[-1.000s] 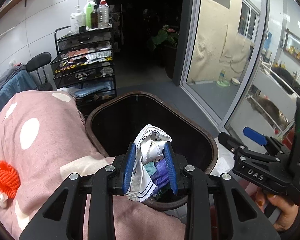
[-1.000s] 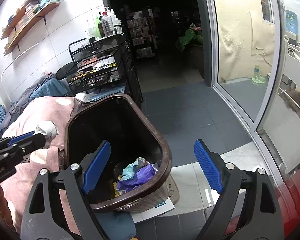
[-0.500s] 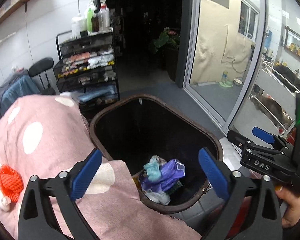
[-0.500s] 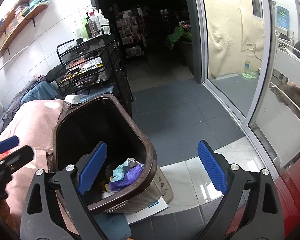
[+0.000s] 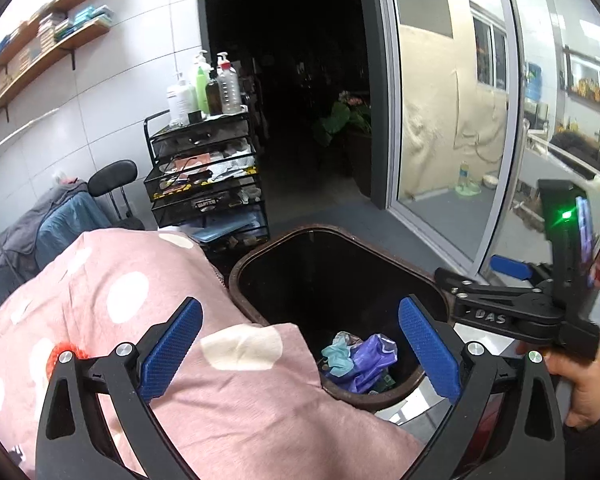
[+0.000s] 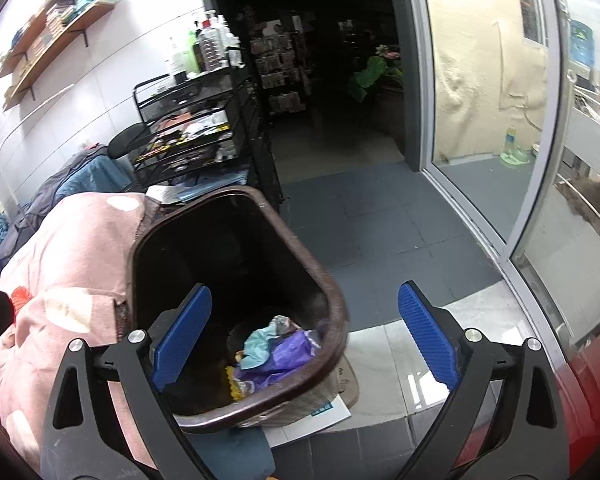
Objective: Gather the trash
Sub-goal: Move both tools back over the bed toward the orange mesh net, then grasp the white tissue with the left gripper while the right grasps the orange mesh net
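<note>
A dark brown trash bin [image 5: 260,256] stands on the floor beside a pink polka-dot blanket [image 5: 112,292]. Crumpled purple and teal trash [image 5: 360,356] lies at its bottom; it also shows in the right wrist view [image 6: 276,348], inside the bin [image 6: 332,304]. My left gripper [image 5: 300,344] is open and empty, above the blanket edge and the bin's near rim. My right gripper [image 6: 304,332] is open and empty, over the bin's near right corner. It shows from the side in the left wrist view [image 5: 500,280].
A black mesh cart [image 5: 204,184] with bottles on top stands behind the bin, a chair [image 5: 112,176] to its left. A sliding glass door [image 5: 440,120] is on the right. A red net ball [image 6: 20,296] lies on the blanket [image 6: 60,280]. Papers [image 6: 320,416] lie under the bin.
My left gripper opened and let go of the white crumpled wrapper, which dropped into the bin. It then drew back and rose. The right gripper stayed open and shifted slightly.
</note>
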The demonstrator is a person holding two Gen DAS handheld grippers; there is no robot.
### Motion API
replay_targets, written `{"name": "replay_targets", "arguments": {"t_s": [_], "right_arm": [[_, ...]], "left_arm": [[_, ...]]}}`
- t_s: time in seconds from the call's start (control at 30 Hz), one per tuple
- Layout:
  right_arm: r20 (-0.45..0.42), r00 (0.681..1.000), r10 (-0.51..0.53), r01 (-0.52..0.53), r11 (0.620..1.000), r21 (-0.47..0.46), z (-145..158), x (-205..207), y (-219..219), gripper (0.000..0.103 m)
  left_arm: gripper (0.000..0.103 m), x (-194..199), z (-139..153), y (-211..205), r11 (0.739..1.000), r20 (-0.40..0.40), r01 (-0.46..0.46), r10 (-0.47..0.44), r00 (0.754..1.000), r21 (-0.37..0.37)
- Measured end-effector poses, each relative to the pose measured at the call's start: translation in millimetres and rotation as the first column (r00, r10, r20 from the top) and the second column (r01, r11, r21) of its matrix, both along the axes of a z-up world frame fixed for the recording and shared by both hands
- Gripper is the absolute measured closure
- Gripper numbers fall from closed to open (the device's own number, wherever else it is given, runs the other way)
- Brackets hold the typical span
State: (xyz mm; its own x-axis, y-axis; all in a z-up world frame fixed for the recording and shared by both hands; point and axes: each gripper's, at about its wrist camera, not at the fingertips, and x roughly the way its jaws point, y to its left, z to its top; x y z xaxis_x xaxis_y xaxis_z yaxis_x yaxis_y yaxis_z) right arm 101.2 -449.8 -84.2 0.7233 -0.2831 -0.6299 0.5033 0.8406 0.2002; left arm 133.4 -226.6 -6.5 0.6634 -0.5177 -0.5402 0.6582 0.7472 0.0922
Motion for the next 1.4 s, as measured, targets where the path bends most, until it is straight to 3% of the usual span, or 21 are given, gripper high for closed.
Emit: {"name": "replay_targets", "arguments": {"t_s": [0.33, 0.53, 0.77, 1.1, 1.4], "right_arm": [[0.025, 0.990, 0.142, -0.141, 0.990, -0.027, 15.5, 21.8, 50.3, 0.009], [0.038, 0.966, 0.257, -0.255, 0.966, -0.052, 27.5, 40.3, 92.1, 0.009], [0.051, 0.904, 0.424, -0.419, 0.904, -0.078, 42.0, 62.4, 148.0, 0.009], [0.023, 0.780, 0.625, -0.623, 0.779, -0.070, 50.6, 95.0, 229.3, 0.007], [-0.008, 0.752, 0.659, -0.658, 0.751, -0.058, 50.7, 111.2, 267.5, 0.007]], "left_arm": [[0.005, 3.2, 4.7, 57.0, 0.992, -0.022, -0.102, 0.101, 0.995, -0.077], [0.005, 6.9, 0.9, 97.1, 0.976, -0.016, -0.203, 0.203, 0.979, -0.074], [0.006, 9.6, -2.8, 147.9, 0.949, -0.060, -0.300, 0.296, 0.953, -0.094], [0.006, 22.2, -22.3, 222.2, 0.897, -0.124, -0.440, 0.432, 0.894, -0.048], [0.006, 65.0, -38.9, 249.2, 0.884, -0.156, -0.461, 0.468, 0.870, 0.078]]}}
